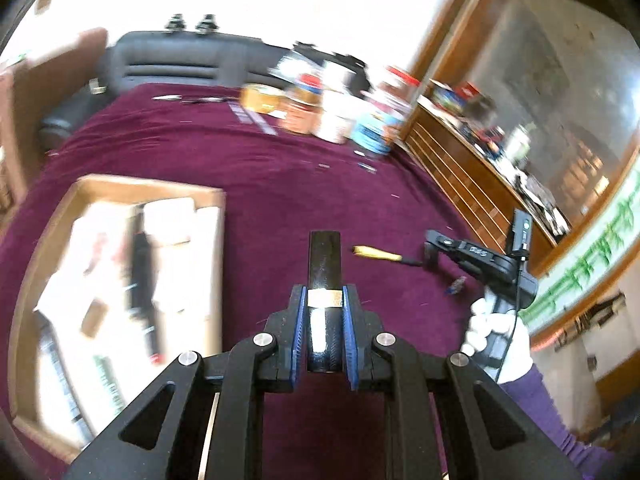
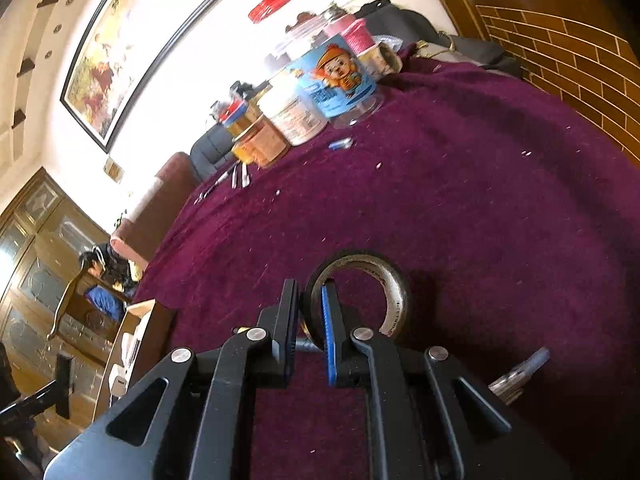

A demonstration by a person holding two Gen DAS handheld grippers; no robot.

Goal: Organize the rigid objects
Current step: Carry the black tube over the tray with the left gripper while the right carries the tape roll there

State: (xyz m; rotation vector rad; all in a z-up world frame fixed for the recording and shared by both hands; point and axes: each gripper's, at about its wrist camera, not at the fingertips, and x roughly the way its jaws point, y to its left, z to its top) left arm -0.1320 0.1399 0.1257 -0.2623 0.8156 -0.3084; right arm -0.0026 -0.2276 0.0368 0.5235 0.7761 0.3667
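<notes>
Maroon cloth (image 1: 248, 160) covers the worktop. The left gripper (image 1: 325, 300) has its jaws pinching a black tube (image 1: 325, 264) at lower centre; the right gripper (image 2: 310, 304) clamps a tape roll's (image 2: 396, 292) wall. The box (image 1: 120, 188) at left is part filled; a screwdriver (image 1: 378, 255) and jars (image 2: 336, 76) are left, I judge. Labels are unreadable.
</notes>
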